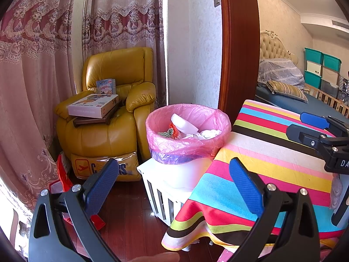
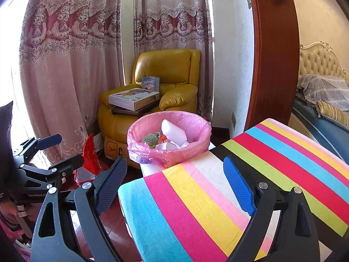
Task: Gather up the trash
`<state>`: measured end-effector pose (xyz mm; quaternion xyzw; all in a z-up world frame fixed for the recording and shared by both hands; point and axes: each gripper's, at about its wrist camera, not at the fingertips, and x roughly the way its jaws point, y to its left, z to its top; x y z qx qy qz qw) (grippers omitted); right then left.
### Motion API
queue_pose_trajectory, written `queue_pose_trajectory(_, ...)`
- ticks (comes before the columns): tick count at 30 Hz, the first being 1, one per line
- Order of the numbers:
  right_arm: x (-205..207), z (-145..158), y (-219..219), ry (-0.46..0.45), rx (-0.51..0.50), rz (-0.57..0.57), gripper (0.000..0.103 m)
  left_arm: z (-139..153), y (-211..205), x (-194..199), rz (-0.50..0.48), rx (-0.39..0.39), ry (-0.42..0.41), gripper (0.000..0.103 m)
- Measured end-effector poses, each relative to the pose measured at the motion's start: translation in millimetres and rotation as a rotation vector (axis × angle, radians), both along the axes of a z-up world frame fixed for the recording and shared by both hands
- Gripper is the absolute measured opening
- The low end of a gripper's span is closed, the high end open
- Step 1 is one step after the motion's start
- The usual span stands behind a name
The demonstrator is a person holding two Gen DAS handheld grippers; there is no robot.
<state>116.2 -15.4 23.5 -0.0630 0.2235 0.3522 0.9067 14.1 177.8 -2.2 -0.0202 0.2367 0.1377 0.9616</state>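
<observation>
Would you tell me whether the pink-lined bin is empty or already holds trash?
It holds trash: the bin contains a white foam piece and crumpled paper.

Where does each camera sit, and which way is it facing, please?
Left wrist: on the left gripper, facing the bin and armchair; its open jaws, a fingertip below, and the right gripper show.
Right wrist: on the right gripper over the striped cloth, facing the bin; its open jaws and the left gripper show.
Shared: bin, armchair, cloth.
</observation>
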Motion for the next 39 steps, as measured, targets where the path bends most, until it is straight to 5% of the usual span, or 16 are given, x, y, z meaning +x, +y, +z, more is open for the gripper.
queue_pose_trajectory(39,-2.6,-5.2,3.1,0.006,-0.006,0.011,0.085,-1.1,3.2,-1.8,0.004,0.003,0.004,0.098)
